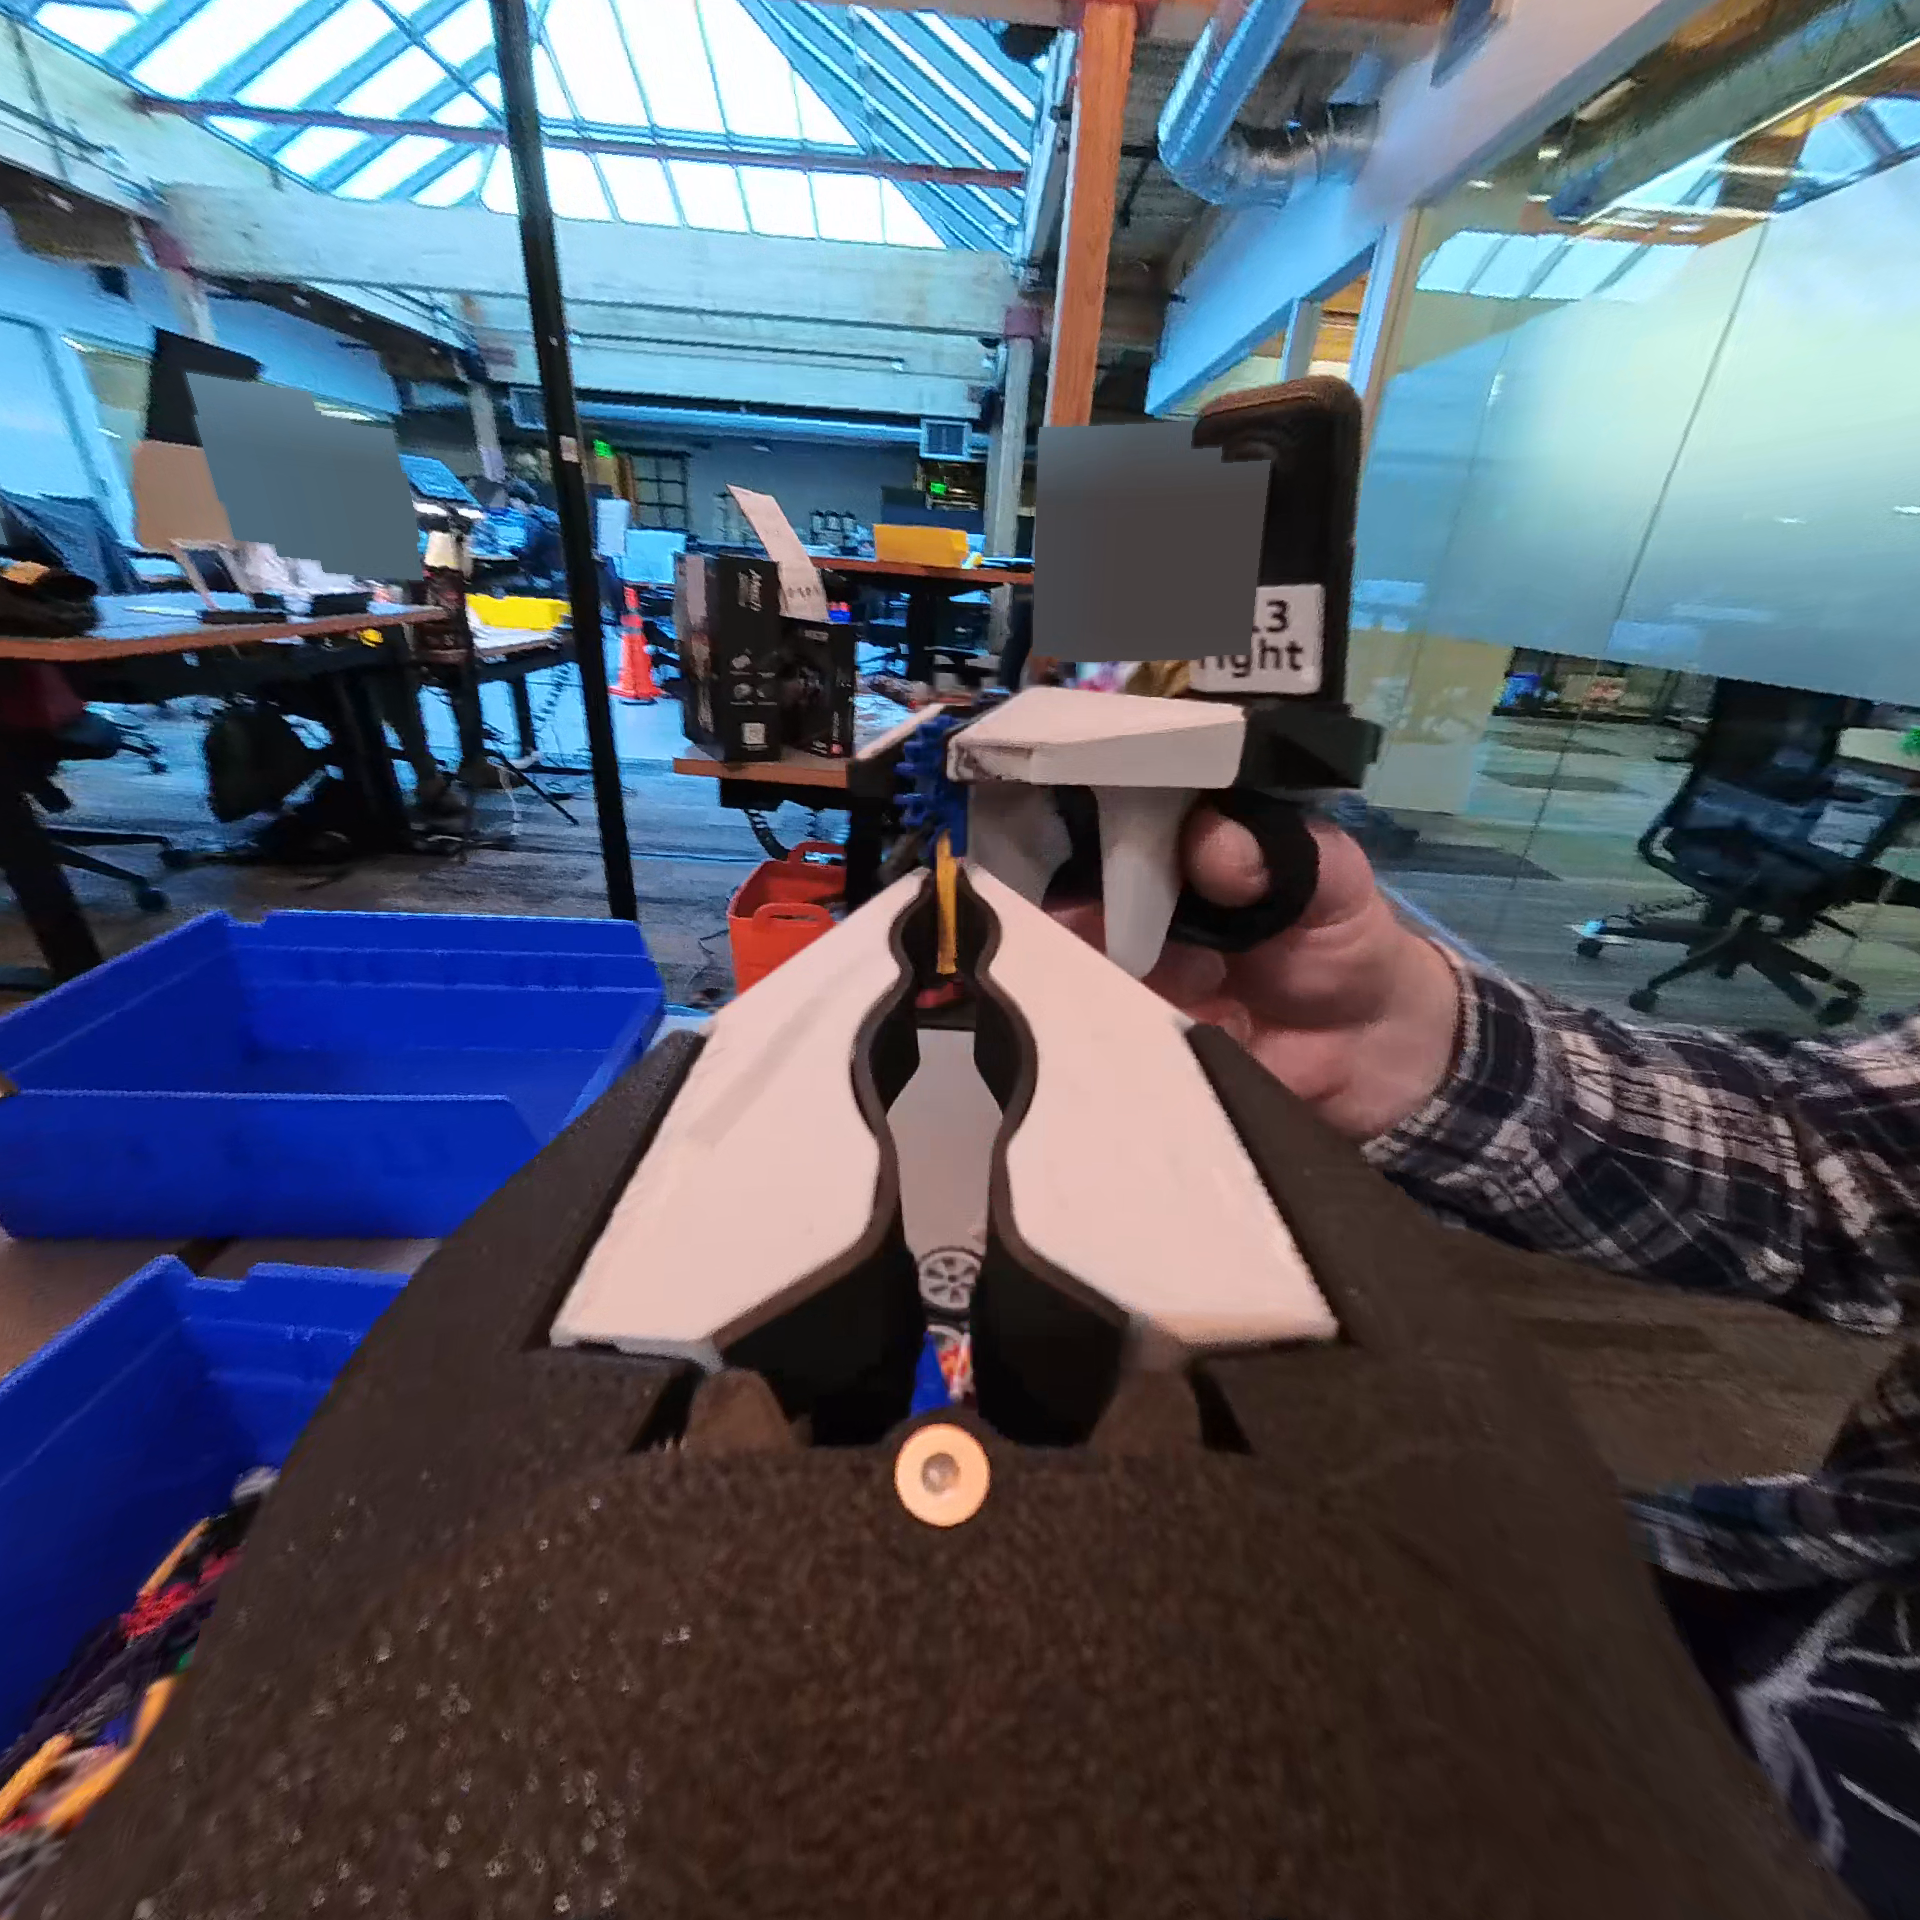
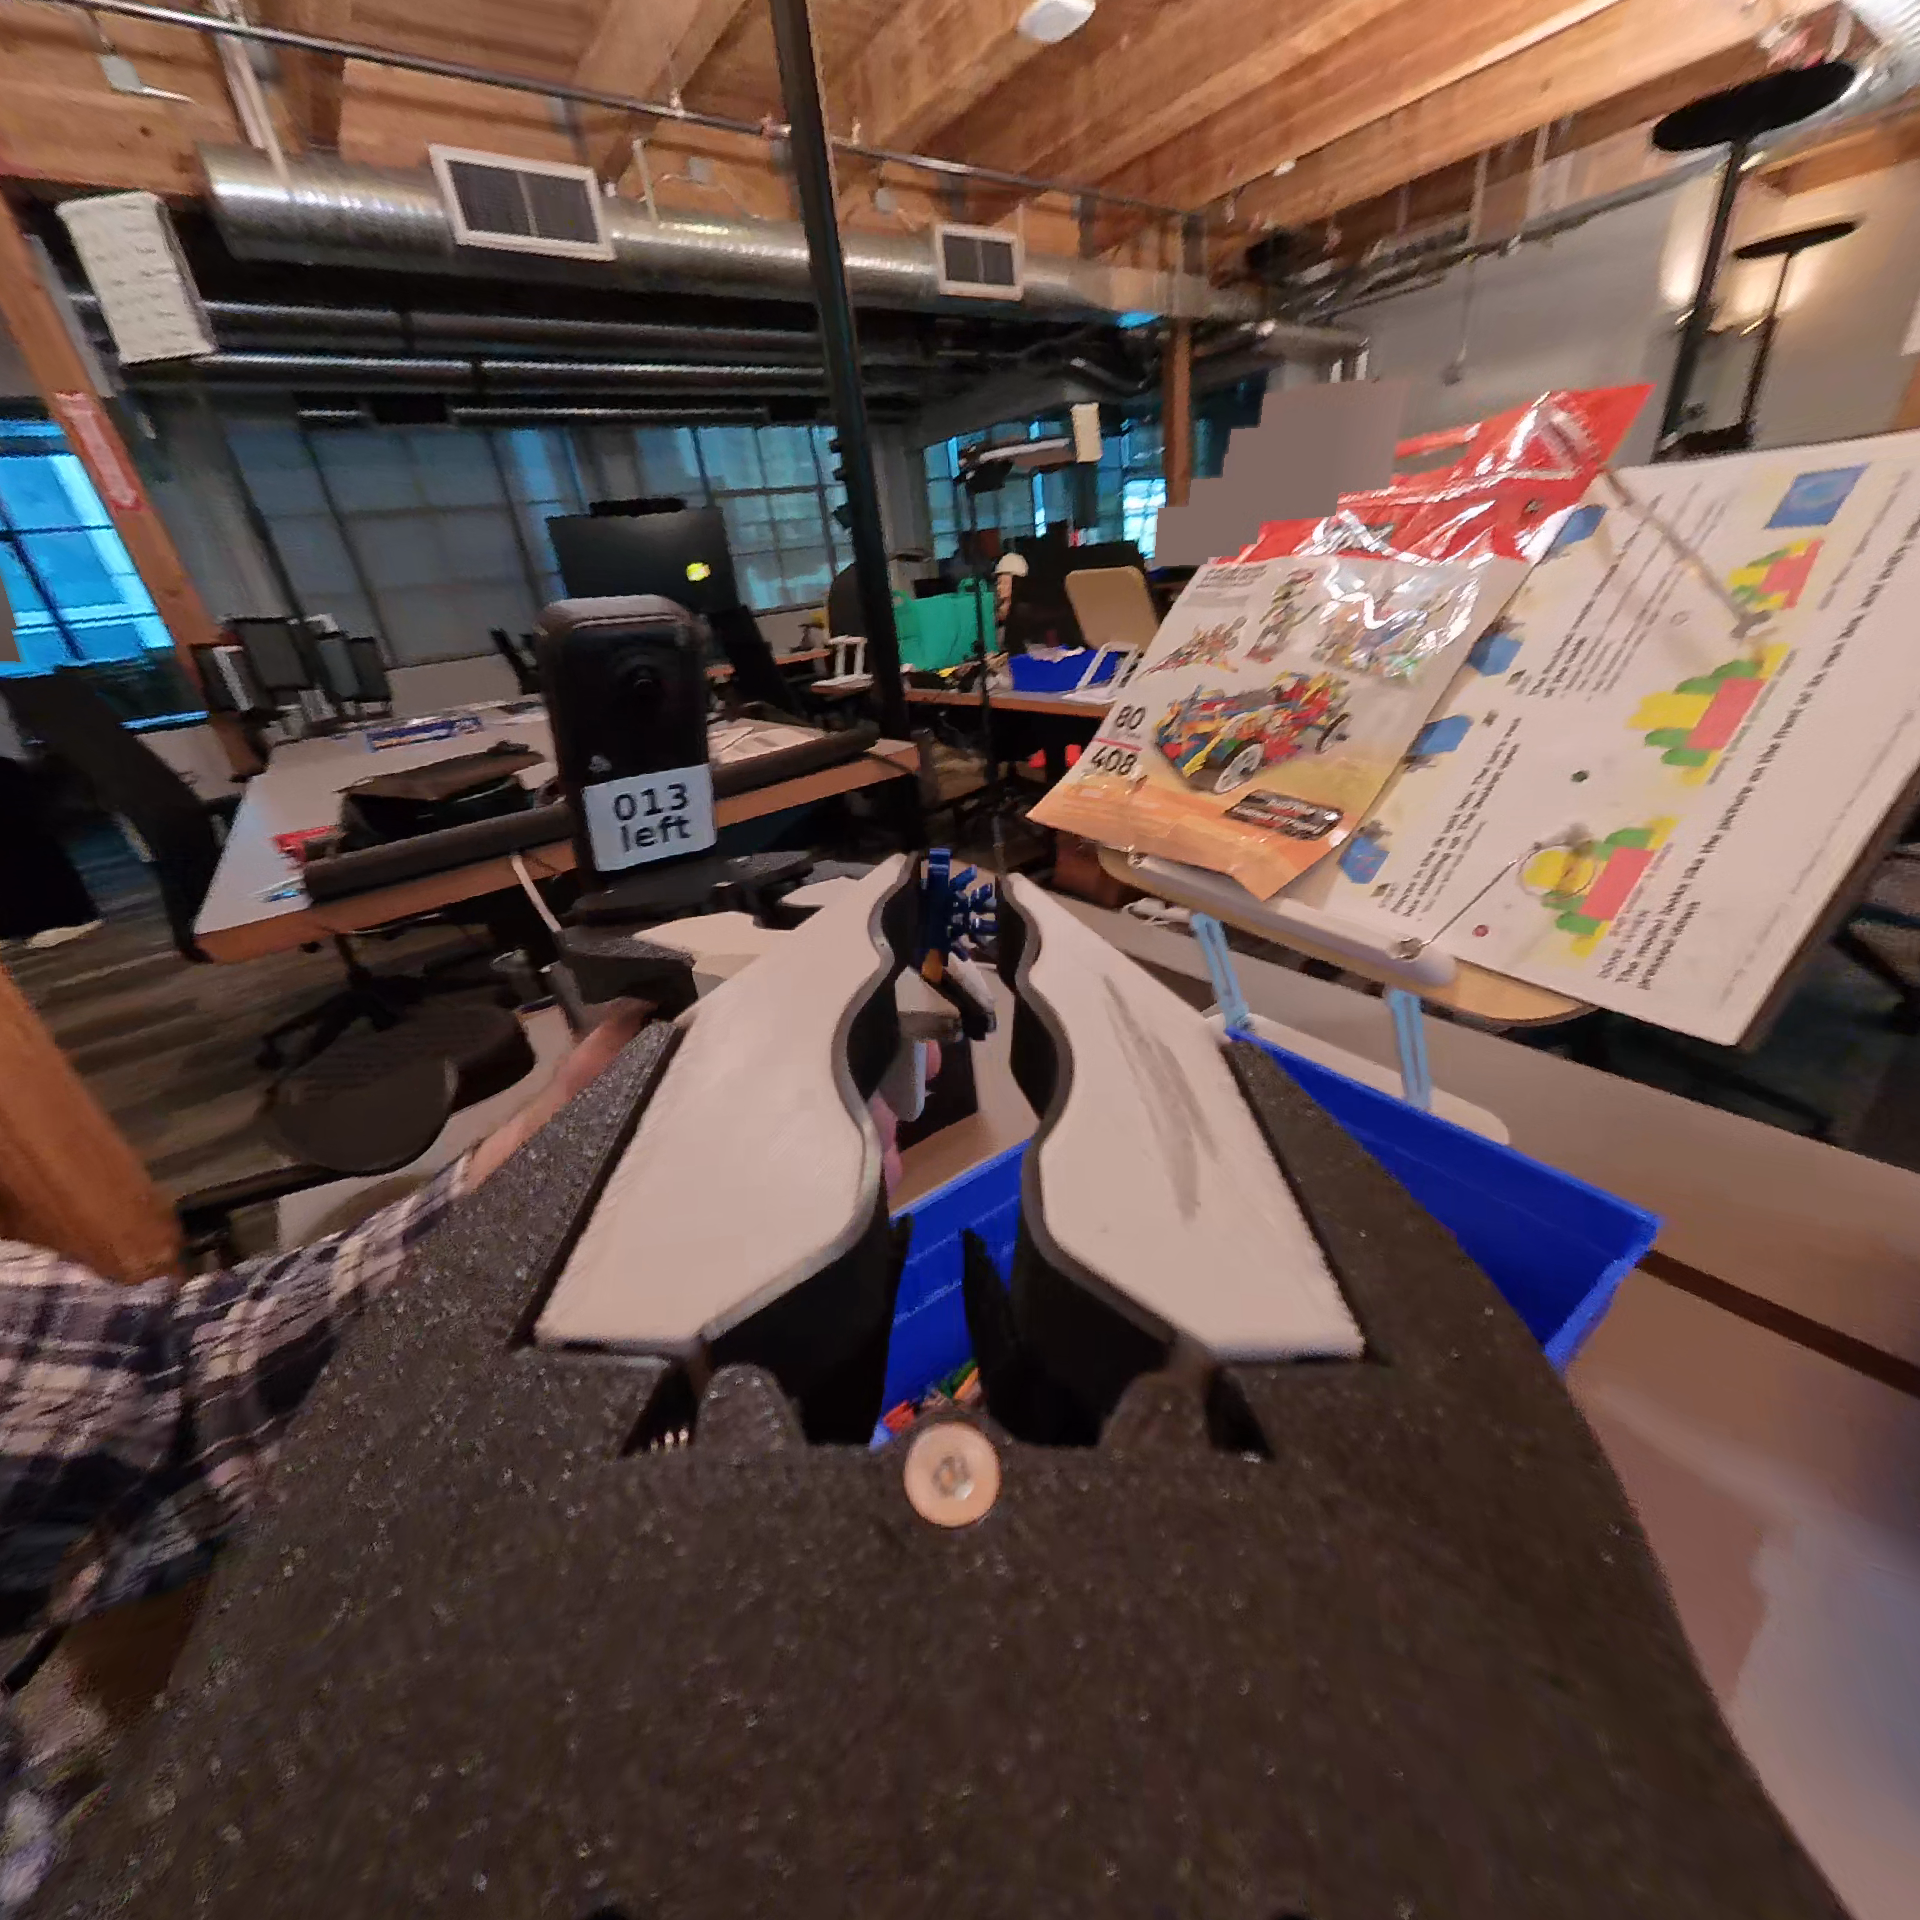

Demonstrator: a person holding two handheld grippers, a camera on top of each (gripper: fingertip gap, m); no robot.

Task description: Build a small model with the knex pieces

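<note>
The left gripper (image 1: 943, 914) was clenched on a thin yellow rod (image 1: 945, 914) at its fingertips. Just beyond, the right gripper (image 2: 961, 914) pinched a small blue toothed connector (image 2: 956, 909), the two pieces meeting in the air between them. Both looked light, stiff, slick plastic, likely best gripped mid-length on the rod and by the hub. Blue bins (image 1: 312, 1049) sat near left; an instruction board (image 2: 1662, 717) stood far right
</note>
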